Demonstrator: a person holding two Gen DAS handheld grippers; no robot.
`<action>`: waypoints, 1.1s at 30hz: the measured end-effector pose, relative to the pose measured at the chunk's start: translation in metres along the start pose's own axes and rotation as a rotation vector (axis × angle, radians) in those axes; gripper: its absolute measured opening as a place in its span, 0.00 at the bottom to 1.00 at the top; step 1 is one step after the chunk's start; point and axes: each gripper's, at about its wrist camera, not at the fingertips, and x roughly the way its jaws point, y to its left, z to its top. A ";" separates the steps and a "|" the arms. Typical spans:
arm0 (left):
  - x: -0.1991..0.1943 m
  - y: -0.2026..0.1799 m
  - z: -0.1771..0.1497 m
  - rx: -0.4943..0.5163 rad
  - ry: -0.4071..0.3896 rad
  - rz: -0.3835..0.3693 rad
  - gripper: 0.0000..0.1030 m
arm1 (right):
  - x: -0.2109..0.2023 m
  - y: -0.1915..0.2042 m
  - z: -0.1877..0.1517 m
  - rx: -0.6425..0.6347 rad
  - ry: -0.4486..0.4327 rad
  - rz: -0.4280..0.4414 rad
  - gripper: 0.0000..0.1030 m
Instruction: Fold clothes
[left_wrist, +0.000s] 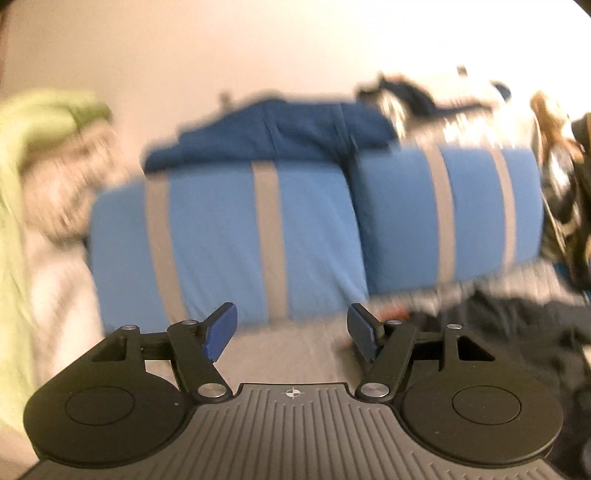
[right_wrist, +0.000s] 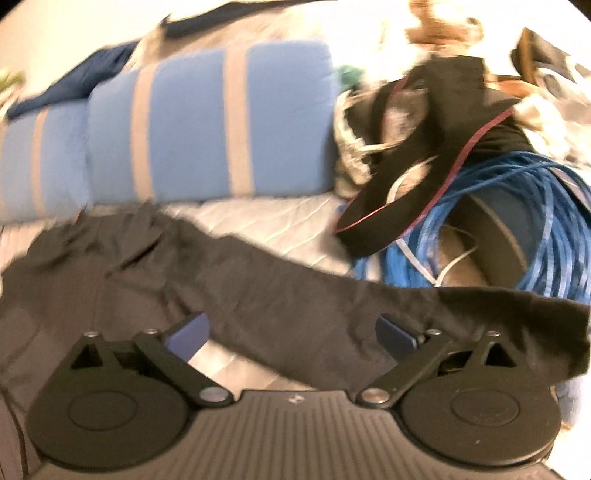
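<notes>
Garment: dark charcoal fabric garment (right_wrist: 280, 295), probably trousers, lying spread on the white quilted bed (right_wrist: 280, 218) just ahead of the right gripper; one long limb runs to the right and ends in a hem near the picture's edge.
Fold progress: none showing; the cloth lies loose and creased, bunched at its left part, so the whole fold looks still to be done.
Left gripper (left_wrist: 293, 332): jaws well apart, nothing between them; it faces the pillows over bare bed, with the dark garment only at the lower right of its view.
Right gripper (right_wrist: 291, 336): jaws wide apart, holding nothing; the garment's limb crosses the gap between the blue pads, though whether they touch the cloth I cannot tell.
Rear edge: two light blue pillows with grey stripes (left_wrist: 310, 229) stand side by side along the back, a dark navy garment (left_wrist: 280, 133) draped over their tops.
Right edge: coil of bright blue cable (right_wrist: 517, 221) and a black strap with red edging (right_wrist: 424, 177) lie near the garment's far limb; a snag risk if the cloth is swung that way.
Left edge: pale green cloth (left_wrist: 22, 155), blurred.
Open room: a strip of bare quilt between pillows and garment; judged enough for a fold toward the middle.
Image quality: both views motion-blurred; fine detail unreadable.
</notes>
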 end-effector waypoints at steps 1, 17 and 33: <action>-0.010 0.003 0.017 0.008 -0.039 0.014 0.65 | -0.002 -0.006 0.003 0.034 -0.017 -0.014 1.00; -0.072 -0.001 0.091 -0.241 -0.136 -0.170 0.84 | -0.093 -0.133 0.042 0.359 -0.258 -0.216 1.00; -0.014 -0.113 -0.057 -0.181 0.148 -0.512 0.84 | -0.053 -0.152 -0.053 0.224 -0.055 -0.282 0.63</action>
